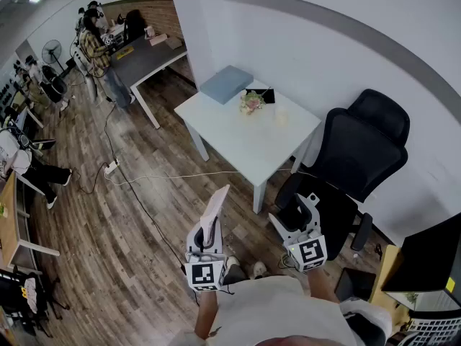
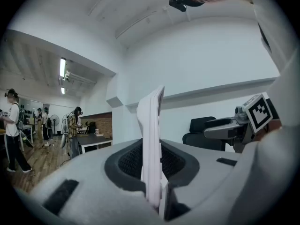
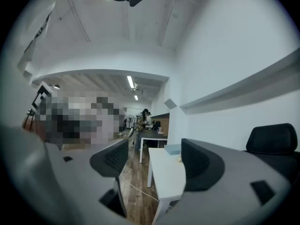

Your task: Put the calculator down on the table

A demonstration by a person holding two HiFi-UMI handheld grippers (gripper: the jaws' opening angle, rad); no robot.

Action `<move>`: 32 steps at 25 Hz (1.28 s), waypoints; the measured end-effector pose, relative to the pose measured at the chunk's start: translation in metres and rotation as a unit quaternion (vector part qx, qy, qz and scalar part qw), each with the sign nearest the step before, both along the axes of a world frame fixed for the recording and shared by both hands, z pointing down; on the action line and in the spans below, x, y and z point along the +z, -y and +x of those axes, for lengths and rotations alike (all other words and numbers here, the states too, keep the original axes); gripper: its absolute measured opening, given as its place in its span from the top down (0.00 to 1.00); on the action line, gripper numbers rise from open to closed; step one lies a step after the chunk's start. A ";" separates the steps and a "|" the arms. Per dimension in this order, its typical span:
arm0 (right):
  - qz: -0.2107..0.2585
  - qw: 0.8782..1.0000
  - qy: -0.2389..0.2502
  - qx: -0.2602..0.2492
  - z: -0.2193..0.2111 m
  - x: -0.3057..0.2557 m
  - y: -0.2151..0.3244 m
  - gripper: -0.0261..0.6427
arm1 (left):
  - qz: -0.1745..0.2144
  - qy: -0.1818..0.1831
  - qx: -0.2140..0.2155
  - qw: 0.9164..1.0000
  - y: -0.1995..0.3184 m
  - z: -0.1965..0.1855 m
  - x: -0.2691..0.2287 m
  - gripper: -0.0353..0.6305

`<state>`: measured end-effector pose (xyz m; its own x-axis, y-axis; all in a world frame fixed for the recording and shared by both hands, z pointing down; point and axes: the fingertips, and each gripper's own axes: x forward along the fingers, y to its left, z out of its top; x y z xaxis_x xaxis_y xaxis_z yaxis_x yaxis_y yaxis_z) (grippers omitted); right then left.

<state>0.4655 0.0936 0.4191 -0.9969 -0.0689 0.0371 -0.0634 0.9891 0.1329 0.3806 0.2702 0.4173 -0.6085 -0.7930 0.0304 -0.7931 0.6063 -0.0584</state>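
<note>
The person's pale shirt (image 1: 288,308) filled the bottom of the head view, and just ahead of it both claws pointed level over the wooden plank floor (image 1: 108,222). The left claw (image 1: 209,231) was pressed together on a thin white slab-shaped calculator (image 1: 215,206). The calculator stood upright and edge-on between the dark ribbed pads (image 2: 129,161), rising well above them. It hung in the air over the floor, well short of the square white counter (image 1: 245,139) and not touching it.

The right claw (image 1: 301,209) had its jaws spread with nothing between them. Its own view looked through the gap onto the near corner of the white counter. A marker cube (image 1: 310,252) sat on its back, close to the person's hand.

On the far side of the white counter lay a flat pale-blue box (image 1: 226,83), with a small bunch of flowers (image 1: 251,102) beside it and a small black object (image 1: 263,96) touching the flowers. A black mesh office chair (image 1: 356,150) stood just right of the counter. A white cable (image 1: 166,176) ran across the floor. In the far corner, people (image 1: 94,42) stood at a dark grey desk (image 1: 144,58).
</note>
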 end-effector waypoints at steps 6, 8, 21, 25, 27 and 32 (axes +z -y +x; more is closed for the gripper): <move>0.001 1.000 0.021 -0.004 0.002 -0.007 0.001 0.45 | 0.000 0.020 -0.006 1.000 -0.002 -0.001 0.000 0.85; 0.004 1.000 0.020 -0.006 -0.001 -0.007 0.001 0.45 | 0.000 0.023 -0.006 1.000 0.000 -0.004 0.001 0.85; 0.004 1.000 -0.007 -0.007 -0.073 0.010 -0.002 0.45 | 0.001 0.029 0.009 1.000 0.013 -0.074 0.003 0.85; 0.005 1.000 -0.012 -0.002 -0.101 0.013 -0.003 0.46 | 0.002 0.025 0.014 1.000 0.011 -0.106 0.006 0.85; 0.001 1.000 -0.010 -0.002 -0.114 0.013 -0.005 0.46 | 0.003 0.023 0.016 1.000 0.011 -0.121 0.007 0.85; 0.005 1.000 -0.020 0.008 -0.140 0.018 -0.006 0.46 | 0.005 0.023 0.029 0.999 0.012 -0.152 0.009 0.85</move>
